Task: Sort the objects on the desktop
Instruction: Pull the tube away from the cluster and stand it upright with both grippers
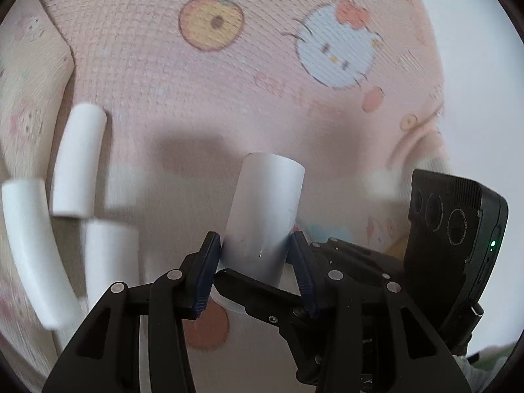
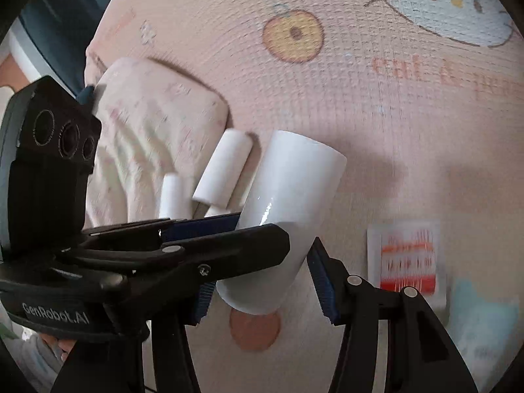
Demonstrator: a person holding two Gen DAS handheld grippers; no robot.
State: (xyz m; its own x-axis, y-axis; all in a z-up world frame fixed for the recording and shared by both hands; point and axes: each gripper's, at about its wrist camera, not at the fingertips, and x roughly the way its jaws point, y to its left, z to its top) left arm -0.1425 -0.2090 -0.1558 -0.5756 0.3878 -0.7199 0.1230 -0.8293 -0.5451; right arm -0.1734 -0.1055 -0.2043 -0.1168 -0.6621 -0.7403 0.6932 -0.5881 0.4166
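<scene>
The left gripper (image 1: 255, 262) clamps a wide white plastic tube (image 1: 265, 209) above the pink cartoon-print mat (image 1: 163, 65); the right gripper (image 2: 262, 281) brackets it, jaws apart. Three slimmer white tube pieces (image 1: 78, 163) lie grouped beside a folded cloth (image 2: 147, 131); a red-printed packet (image 2: 406, 258) appears unsorted, so sorting looks partly done.

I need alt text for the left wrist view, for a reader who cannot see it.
The left hand-held gripper is shut on a white tube, and the right hand-held gripper reaches in at its base. Three more white tubes lie to the left on a pink cartoon-print cloth.
</scene>
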